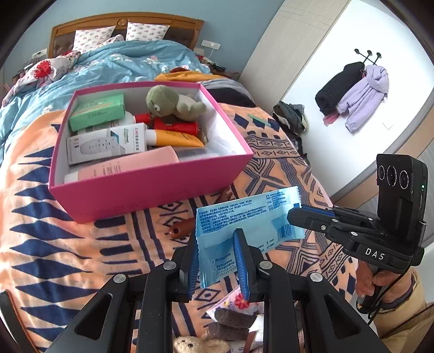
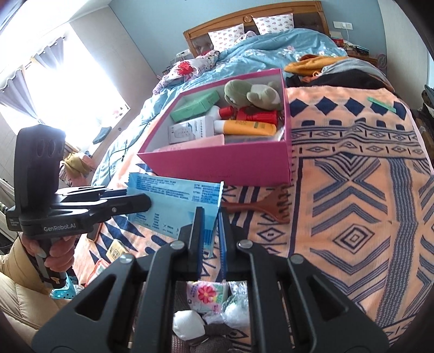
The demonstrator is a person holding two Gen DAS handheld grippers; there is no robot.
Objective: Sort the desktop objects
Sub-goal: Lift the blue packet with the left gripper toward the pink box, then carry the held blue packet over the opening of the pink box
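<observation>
Both the left gripper (image 1: pixel 217 260) and right gripper (image 2: pixel 210 239) clamp a blue packet (image 1: pixel 244 217) above the patterned blanket (image 1: pixel 54 244), with a pink box (image 1: pixel 152 187) at 11 o'clock and a brown comb (image 2: pixel 260 209) lying between.

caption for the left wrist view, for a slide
Both grippers pinch a blue packet near the pink box.

Counted on the patterned blanket (image 2: pixel 352 168): one pink box (image 1: pixel 152 187); one blue wet-wipe packet (image 1: pixel 244 217); one brown plastic rake (image 2: pixel 260 207).

Inside the box: one green plush toy (image 1: pixel 171 101); one green carton (image 1: pixel 97 111); one white carton (image 1: pixel 105 145); one orange tube (image 1: pixel 173 138); one pink bottle (image 1: pixel 130 165).

At the headboard (image 2: pixel 244 19): two patterned pillows (image 2: pixel 226 36).
</observation>
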